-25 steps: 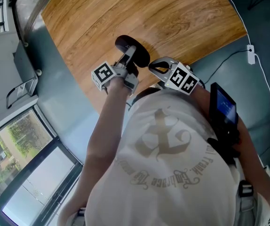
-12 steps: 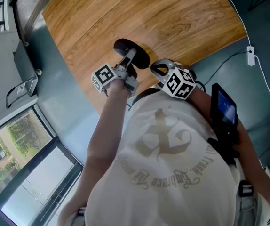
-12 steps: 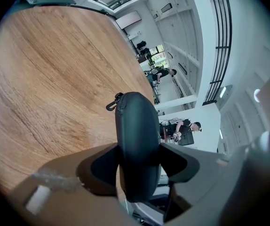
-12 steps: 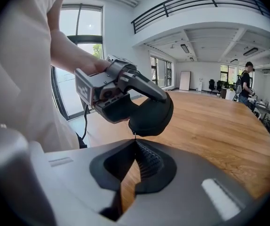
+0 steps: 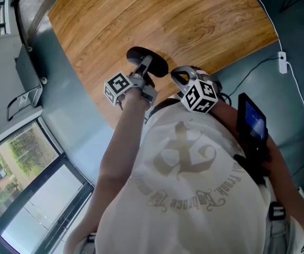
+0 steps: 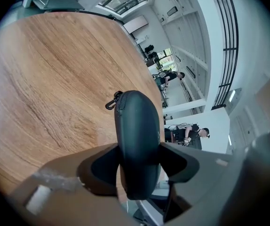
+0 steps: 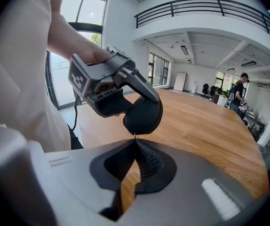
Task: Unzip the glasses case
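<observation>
Wooden table (image 5: 194, 20), glasses case (image 6: 137, 135) between left fingers (image 6: 99, 171)

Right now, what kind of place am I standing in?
Probably a large open-plan office or lab hall: a big wooden table, a railed mezzanine overhead, tall windows, and people by desks at the far end.

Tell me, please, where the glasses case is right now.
Head view, centre: the glasses case sits clamped in the left gripper over the wooden table, with the right gripper's closed tips just beside it.
</observation>
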Motion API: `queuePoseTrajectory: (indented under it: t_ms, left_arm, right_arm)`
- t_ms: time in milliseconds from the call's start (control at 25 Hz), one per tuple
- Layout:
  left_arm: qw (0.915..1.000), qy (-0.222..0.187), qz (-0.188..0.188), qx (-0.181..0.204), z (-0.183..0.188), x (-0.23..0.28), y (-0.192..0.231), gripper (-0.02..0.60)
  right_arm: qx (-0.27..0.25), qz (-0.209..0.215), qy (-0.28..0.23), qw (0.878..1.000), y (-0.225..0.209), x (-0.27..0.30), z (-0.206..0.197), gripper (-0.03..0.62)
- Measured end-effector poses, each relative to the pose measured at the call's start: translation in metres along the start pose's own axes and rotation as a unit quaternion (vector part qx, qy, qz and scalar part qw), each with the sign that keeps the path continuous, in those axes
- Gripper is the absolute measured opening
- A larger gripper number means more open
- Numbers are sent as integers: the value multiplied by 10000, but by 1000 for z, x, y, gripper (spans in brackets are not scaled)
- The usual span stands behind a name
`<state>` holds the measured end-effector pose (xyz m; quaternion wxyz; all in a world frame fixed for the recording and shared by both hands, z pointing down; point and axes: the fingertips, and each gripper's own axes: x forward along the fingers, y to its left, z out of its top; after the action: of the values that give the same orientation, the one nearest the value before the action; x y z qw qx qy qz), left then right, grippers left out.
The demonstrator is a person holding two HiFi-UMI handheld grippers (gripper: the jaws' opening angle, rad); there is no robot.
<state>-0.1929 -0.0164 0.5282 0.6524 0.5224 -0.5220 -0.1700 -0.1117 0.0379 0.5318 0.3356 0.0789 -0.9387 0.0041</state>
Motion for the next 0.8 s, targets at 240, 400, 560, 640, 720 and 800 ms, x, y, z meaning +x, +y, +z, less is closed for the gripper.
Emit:
queuePoseTrajectory:
  t_ms: [240, 400, 560, 640, 720, 800]
  left_arm:
    - [9999, -38, 105, 58, -2, -1, 1, 273]
    - [10000, -38, 34, -7, -4, -1, 0, 272]
    - [9998, -35, -91, -155, -3, -2, 5, 272]
    - [9997, 94, -50, -242, -8, -3, 17, 278]
    - [9989, 227, -15, -402, -15, -2, 32, 284]
    - [9983, 306, 17, -488, -18, 1, 42, 288]
  right_arm:
    - [308, -49, 104, 9995, -6, 2, -6, 8]
    - [332, -158, 116, 9993, -10, 0, -8, 6]
    - [720, 132, -63, 9973, -7, 2, -8, 6]
    - [930, 583, -109, 9939, 6, 5, -12, 6]
    - [893, 858, 35, 9923, 17, 8, -20, 6]
    - [885, 979, 165, 9911, 23, 12, -25, 6]
